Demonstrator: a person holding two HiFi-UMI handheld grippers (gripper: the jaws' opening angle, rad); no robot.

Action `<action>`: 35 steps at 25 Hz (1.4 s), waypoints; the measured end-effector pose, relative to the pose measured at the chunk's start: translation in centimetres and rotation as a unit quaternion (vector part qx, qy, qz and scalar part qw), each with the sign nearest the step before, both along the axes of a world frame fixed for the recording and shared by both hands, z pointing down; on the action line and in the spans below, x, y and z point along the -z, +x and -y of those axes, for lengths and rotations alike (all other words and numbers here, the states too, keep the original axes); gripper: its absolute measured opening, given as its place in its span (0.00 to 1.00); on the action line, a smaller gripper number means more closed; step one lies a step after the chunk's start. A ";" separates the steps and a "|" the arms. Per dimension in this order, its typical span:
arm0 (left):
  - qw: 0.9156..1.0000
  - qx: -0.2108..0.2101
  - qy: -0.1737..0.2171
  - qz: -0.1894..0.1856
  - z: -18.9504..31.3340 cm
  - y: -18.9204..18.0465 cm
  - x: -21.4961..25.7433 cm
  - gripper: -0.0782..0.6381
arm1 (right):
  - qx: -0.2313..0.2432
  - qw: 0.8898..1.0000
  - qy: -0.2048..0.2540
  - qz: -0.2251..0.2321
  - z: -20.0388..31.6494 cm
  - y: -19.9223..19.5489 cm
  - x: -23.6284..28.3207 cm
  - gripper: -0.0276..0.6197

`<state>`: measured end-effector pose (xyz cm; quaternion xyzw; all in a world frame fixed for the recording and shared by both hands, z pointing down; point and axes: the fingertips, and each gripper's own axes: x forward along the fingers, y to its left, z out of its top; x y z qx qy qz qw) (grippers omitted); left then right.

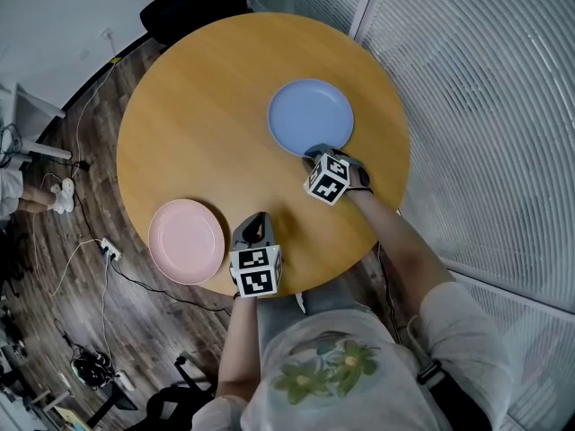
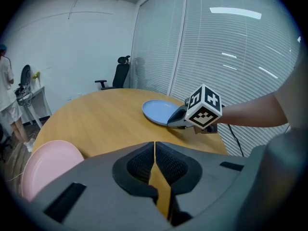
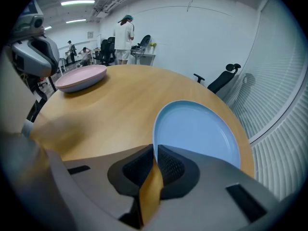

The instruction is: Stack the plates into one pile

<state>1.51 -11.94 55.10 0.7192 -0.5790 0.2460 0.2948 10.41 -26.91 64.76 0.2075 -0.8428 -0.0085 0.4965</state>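
A blue plate [image 1: 310, 117] [image 2: 159, 111] [image 3: 202, 131] lies on the far right part of the round wooden table [image 1: 207, 133]. My right gripper [image 1: 316, 153] [image 2: 175, 121] [image 3: 155, 150] is at the plate's near rim, and the rim runs in between its jaws, which are shut on it. At the table's near left edge lies a pink plate [image 1: 186, 241] [image 2: 48, 165] [image 3: 81, 77]. Just right of the pink plate, over bare wood, my left gripper [image 1: 254, 232] [image 2: 154, 150] is shut with nothing in it.
A black office chair [image 1: 184, 7] [image 2: 118, 76] [image 3: 221, 81] stands beyond the table. A wall with white blinds [image 1: 485, 106] runs close along the right. Cables [image 1: 90, 241] lie on the dark floor at the left. A person [image 3: 126, 37] stands far off.
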 end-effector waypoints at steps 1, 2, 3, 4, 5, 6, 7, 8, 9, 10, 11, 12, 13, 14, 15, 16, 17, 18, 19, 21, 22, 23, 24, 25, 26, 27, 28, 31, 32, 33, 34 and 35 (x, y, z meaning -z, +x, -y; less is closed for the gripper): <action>1.000 0.000 -0.003 0.000 -0.2 0.0 -0.1 0.14 | 0.006 1.000 -0.006 0.001 -0.7 -0.2 0.0 0.13; 1.000 -0.001 -0.007 0.000 -0.4 0.0 -0.1 0.14 | 0.012 1.000 -0.010 0.002 -1.5 -0.4 -0.1 0.13; 1.000 -0.001 -0.011 0.001 -0.6 -0.1 -0.2 0.14 | 0.018 1.000 -0.014 0.003 -2.4 -0.6 -0.1 0.12; 1.000 -0.002 -0.013 0.002 -0.8 -0.1 -0.2 0.14 | 0.023 1.000 -0.018 0.005 -3.3 -0.7 -0.1 0.12; 1.000 -0.002 -0.013 0.003 -0.9 -0.2 -0.2 0.14 | 0.025 0.999 -0.023 0.009 -4.3 -0.9 -0.1 0.12; 1.000 -0.002 -0.012 0.003 -1.1 -0.3 -0.1 0.14 | 0.026 0.999 -0.029 0.014 -5.3 -1.1 0.0 0.12; 1.000 -0.002 -0.012 0.001 -1.3 -0.4 0.1 0.14 | 0.027 0.999 -0.036 0.020 -6.4 -1.3 0.1 0.12; 1.000 -0.001 -0.014 -0.001 -1.5 -0.5 0.2 0.14 | 0.028 0.998 -0.043 0.026 -7.6 -1.5 0.2 0.12; 1.000 0.000 -0.018 -0.004 -1.8 -0.6 0.3 0.14 | 0.031 0.998 -0.050 0.030 -8.8 -1.7 0.3 0.12; 1.000 0.002 -0.021 -0.008 -2.1 -0.6 0.4 0.14 | 0.034 0.997 -0.056 0.034 -9.9 -1.7 0.4 0.12; 1.000 0.005 -0.023 -0.012 -2.3 -0.6 0.4 0.14 | 0.038 0.997 -0.061 0.037 -11.1 -1.8 0.5 0.12; 1.000 0.008 -0.023 -0.016 -2.6 -0.5 0.3 0.14 | 0.040 0.996 -0.067 0.041 -12.4 -1.7 0.6 0.12; 0.999 0.011 -0.024 -0.020 -2.9 -0.5 0.3 0.14 | 0.041 0.995 -0.074 0.045 -13.6 -1.7 0.7 0.12; 0.999 0.013 -0.025 -0.022 -3.2 -0.4 0.2 0.14 | 0.042 0.994 -0.083 0.050 -14.7 -1.6 0.8 0.12; 0.999 0.013 -0.028 -0.025 -3.5 -0.2 0.3 0.14 | 0.043 0.993 -0.091 0.055 -15.8 -1.5 1.0 0.12; 0.999 0.012 -0.030 -0.026 -3.8 -0.1 0.4 0.14 | 0.045 0.992 -0.100 0.059 -16.8 -1.5 1.2 0.12; 0.999 0.010 -0.032 -0.027 -4.1 0.1 0.5 0.14 | 0.048 0.991 -0.108 0.063 -17.8 -1.4 1.4 0.12; 0.999 0.006 -0.033 -0.029 -4.4 0.3 0.5 0.14 | 0.053 0.990 -0.116 0.065 -19.0 -1.4 1.4 0.12; 0.999 0.003 -0.035 -0.029 -4.9 0.5 0.4 0.14 | 0.058 0.988 -0.125 0.067 -20.2 -1.4 1.4 0.12; 0.999 -0.004 -0.039 -0.029 -5.8 0.8 0.1 0.14 | 0.066 0.985 -0.140 0.071 -22.6 -1.5 1.3 0.12; 0.999 -0.007 -0.042 -0.029 -6.3 1.0 -0.1 0.14 | 0.068 0.984 -0.148 0.074 -23.8 -1.5 1.2 0.12; 0.999 -0.009 -0.045 -0.029 -6.8 1.2 -0.4 0.14 | 0.070 0.982 -0.156 0.078 -24.9 -1.6 1.1 0.12; 0.998 -0.012 -0.048 -0.029 -7.3 1.5 -0.7 0.14 | 0.071 0.981 -0.164 0.080 -26.0 -1.6 1.1 0.12; 0.998 -0.014 -0.051 -0.029 -7.8 1.7 -0.9 0.14 | 0.072 0.979 -0.171 0.083 -27.0 -1.6 1.0 0.12; 0.998 -0.017 -0.054 -0.029 -8.3 1.9 -1.2 0.14 | 0.072 0.978 -0.177 0.085 -28.1 -1.6 0.9 0.12; 0.998 -0.020 -0.057 -0.030 -8.8 2.0 -1.4 0.14 | 0.072 0.977 -0.183 0.088 -29.1 -1.7 0.8 0.12; 0.998 -0.023 -0.059 -0.029 -9.4 2.2 -1.7 0.14 | 0.072 0.975 -0.189 0.091 -30.0 -1.8 0.7 0.12; 0.997 -0.031 -0.066 -0.031 -10.8 2.6 -2.6 0.14 | 0.070 0.971 -0.205 0.100 -32.1 -2.0 0.3 0.12; 0.997 -0.033 -0.068 -0.031 -11.1 2.7 -2.8 0.14 | 0.070 0.970 -0.209 0.101 -32.5 -2.0 0.2 0.12; 0.996 -0.035 -0.070 -0.031 -11.4 2.8 -3.0 0.14 | 0.068 0.970 -0.211 0.102 -32.8 -2.0 0.2 0.12; 0.996 -0.036 -0.071 -0.031 -11.6 2.9 -3.3 0.14 | 0.066 0.970 -0.211 0.102 -33.0 -2.0 0.1 0.12; 0.996 -0.037 -0.073 -0.030 -11.9 2.9 -3.5 0.14 | 0.063 0.970 -0.210 0.103 -33.2 -2.1 0.1 0.12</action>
